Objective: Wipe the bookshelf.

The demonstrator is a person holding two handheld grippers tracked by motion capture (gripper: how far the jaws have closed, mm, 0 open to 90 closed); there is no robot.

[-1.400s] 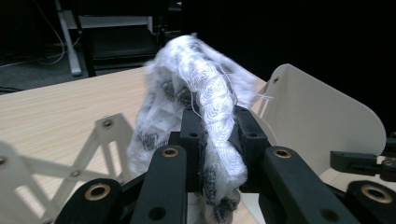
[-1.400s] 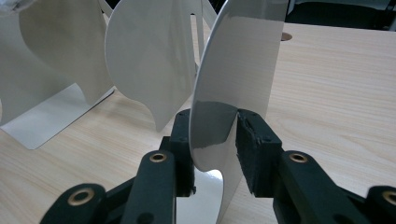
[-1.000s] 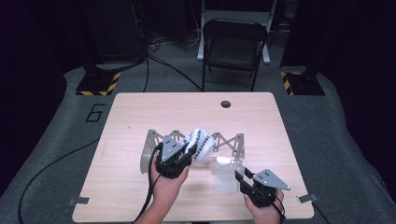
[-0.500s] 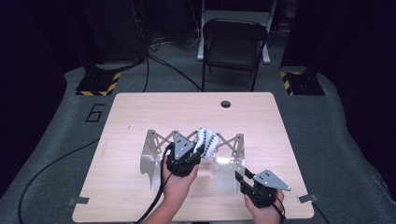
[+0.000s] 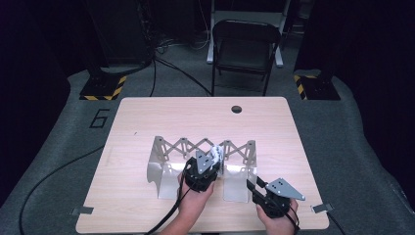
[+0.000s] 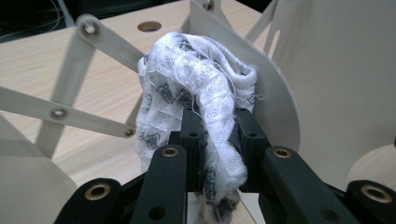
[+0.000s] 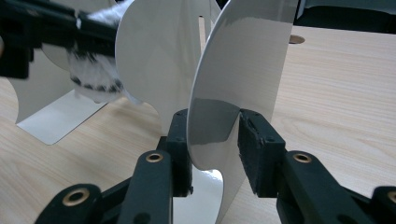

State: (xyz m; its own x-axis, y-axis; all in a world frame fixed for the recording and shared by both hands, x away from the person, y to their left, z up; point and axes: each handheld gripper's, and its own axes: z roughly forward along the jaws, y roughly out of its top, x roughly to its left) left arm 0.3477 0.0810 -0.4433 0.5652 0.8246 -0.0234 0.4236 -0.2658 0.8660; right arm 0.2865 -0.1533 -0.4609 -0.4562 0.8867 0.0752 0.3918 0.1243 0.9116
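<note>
Cloth Insertion into Expanding Rack: Placement Step in Progress

The left gripper (image 5: pixel 211 161) is clenched on a folded white patterned cloth (image 6: pixel 196 93). In the left gripper view the cloth fills the centre of the frame, pinched between both black jaws, with its upper fold against a pale divider plate (image 6: pixel 275 102) of the rack. In the high view the cloth (image 5: pixel 217 154) sits at the centre of the frame, between two middle plates of the expanding metal rack (image 5: pixel 161 164), just in front of the scissor linkage (image 5: pixel 188 145) that runs along the rack's far side.

The right gripper (image 5: pixel 252 187), at the lower right of the high view, grasps a divider plate. In the right gripper view that plate (image 7: pixel 243 70) stands upright between the jaws, which press on its lower edge, so the rack appears to be steadied.

Status, as judged from the frames:
- Done: cloth picked up and brought into a slot of the rack.
- Not yet done: cloth lowered fully onto the table (image 5: pixel 147 117), left jaws opened, gripper drawn clear.
- No other cloth stands in the rack
</note>
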